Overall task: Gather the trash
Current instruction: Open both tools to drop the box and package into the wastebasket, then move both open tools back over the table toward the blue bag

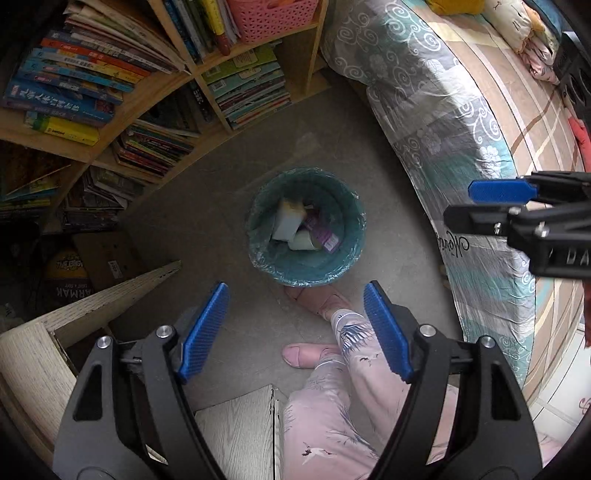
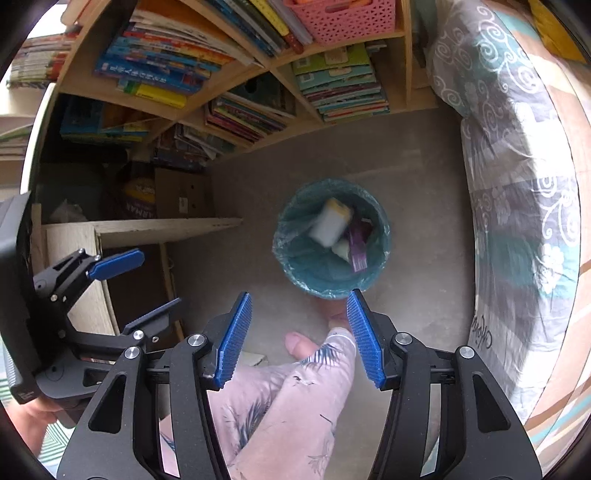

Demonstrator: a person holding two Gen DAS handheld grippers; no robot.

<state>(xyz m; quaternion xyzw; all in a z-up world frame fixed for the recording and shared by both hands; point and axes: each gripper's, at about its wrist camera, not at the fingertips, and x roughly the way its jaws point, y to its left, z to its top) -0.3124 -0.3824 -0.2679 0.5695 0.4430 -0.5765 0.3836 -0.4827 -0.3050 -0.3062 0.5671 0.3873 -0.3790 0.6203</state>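
Both wrist views look steeply down from above the floor (image 1: pixel 229 206), each with the lined bin (image 1: pixel 306 227) mid-frame; both share the bookshelf (image 2: pixel 258 107) at top and bed (image 2: pixel 524 206) at right.

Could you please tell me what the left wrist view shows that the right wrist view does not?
Only the left wrist view shows pillows on the bed. Only the right wrist view shows the hand holding the left gripper, and the white carton blurred. Both show the lined trash bin, pink basket and both grippers empty, open.
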